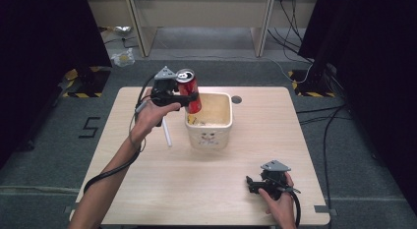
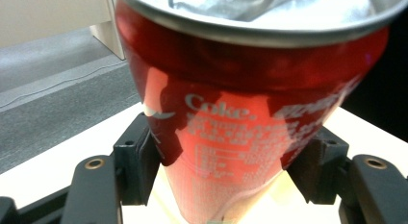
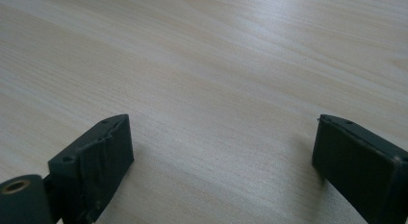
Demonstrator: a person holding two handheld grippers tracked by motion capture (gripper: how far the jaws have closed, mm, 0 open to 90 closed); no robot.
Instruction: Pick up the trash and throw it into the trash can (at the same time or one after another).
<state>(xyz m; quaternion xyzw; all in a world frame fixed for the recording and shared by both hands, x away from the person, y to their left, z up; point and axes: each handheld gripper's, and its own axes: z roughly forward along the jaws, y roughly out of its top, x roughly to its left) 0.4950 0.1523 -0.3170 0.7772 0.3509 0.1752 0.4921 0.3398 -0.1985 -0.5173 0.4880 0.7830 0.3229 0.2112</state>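
Note:
A red Coke can hangs in the air over the left rim of a cream tub, with my left gripper shut on its sides. In the left gripper view the can stands upright between the two black pads, its silver top opened. My right gripper rests low over the table's front right, and in the right gripper view its fingers stand wide apart over bare wood with nothing between them.
A white stick lies on the table just left of the tub. The tub holds some scraps at its bottom. A round cable hole sits behind the tub. Desk legs and cables stand on the floor beyond the table.

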